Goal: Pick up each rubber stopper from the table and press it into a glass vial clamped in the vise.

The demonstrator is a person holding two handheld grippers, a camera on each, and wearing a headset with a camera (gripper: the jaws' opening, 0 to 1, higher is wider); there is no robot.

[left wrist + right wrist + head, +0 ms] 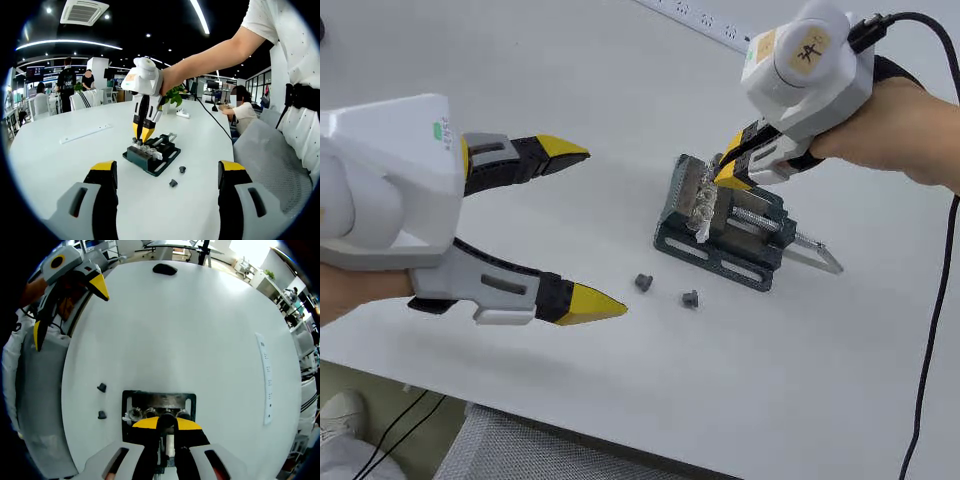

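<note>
A small dark vise (720, 245) (152, 159) (159, 399) stands on the white table and clamps a row of glass vials (703, 205) (135, 414). My right gripper (730, 177) (142, 134) (166, 423) points down onto the row, shut on a dark rubber stopper (166, 418) held over a vial. Two loose rubber stoppers (643, 282) (691, 298) (173, 183) (101, 387) lie on the table in front of the vise. My left gripper (585, 228) (167, 169) hovers left of them, open and holding nothing.
A white strip (705, 20) (265, 380) lies at the table's far side. A black cable (932, 330) hangs down at the right. The vise handle (815, 255) sticks out to the right. The table's front edge (620, 425) is near. People sit in the background.
</note>
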